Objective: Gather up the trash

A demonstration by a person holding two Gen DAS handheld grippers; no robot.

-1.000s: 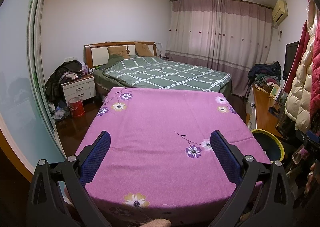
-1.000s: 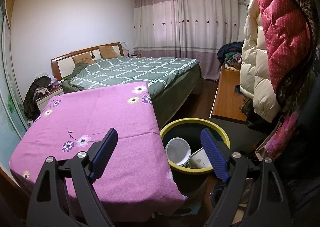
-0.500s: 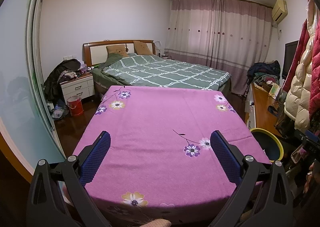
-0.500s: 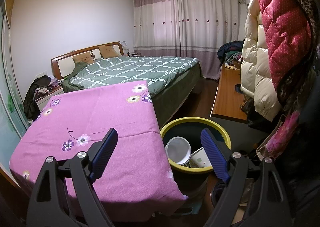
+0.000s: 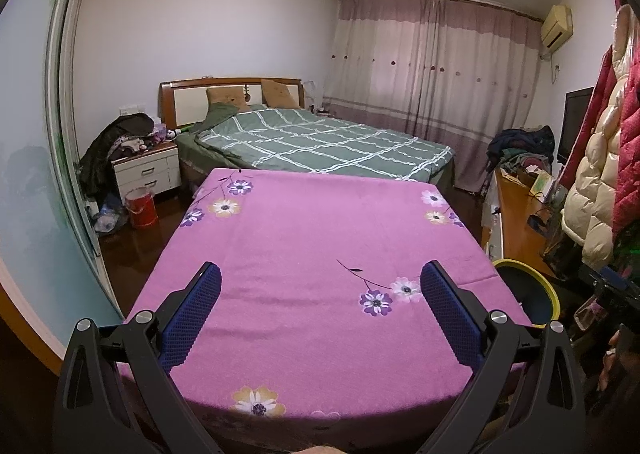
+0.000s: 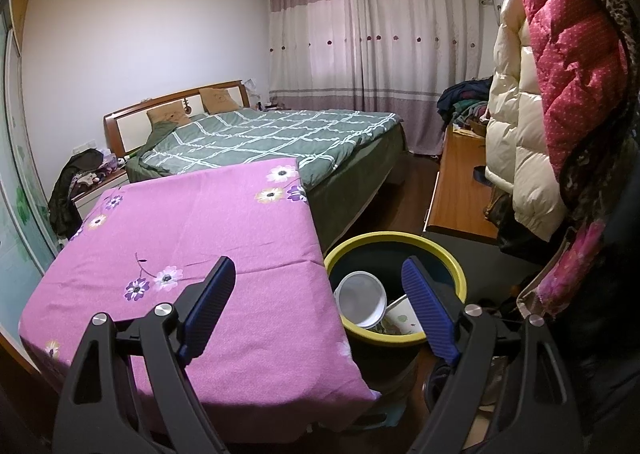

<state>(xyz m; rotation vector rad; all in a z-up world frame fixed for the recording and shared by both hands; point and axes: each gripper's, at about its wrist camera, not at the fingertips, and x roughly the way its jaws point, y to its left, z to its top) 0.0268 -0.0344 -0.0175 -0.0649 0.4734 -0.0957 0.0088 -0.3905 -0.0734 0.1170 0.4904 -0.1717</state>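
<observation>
A round bin with a yellow rim (image 6: 440,250) stands on the floor, just beside the right edge of the table (image 6: 224,222). Inside the bin there is trash: a white paper bowl (image 6: 362,298) leans on its side, and next to it lies a white paper plate with small green marks (image 6: 404,320). A thin stick pokes out between them, but it is too small to tell what it is. In the left wrist view only a part of the same bin (image 5: 536,290) shows, at the right side of the table (image 5: 320,238).

The table is covered with a pink cloth with little flowers on it. Beyond it is a bed with a green checked blanket (image 6: 272,138). A small red bucket (image 5: 141,207) sits on the floor near a white bedside cabinet (image 5: 148,172).

The left tongs (image 5: 320,294) hang over the near part of the table, pointing at the bed. They are spread wide and hold nothing.

The right tongs (image 6: 318,286) hang over the right edge of the table, with one finger above the cloth and the other finger above the bin. They are spread wide too, and hold nothing.
</observation>
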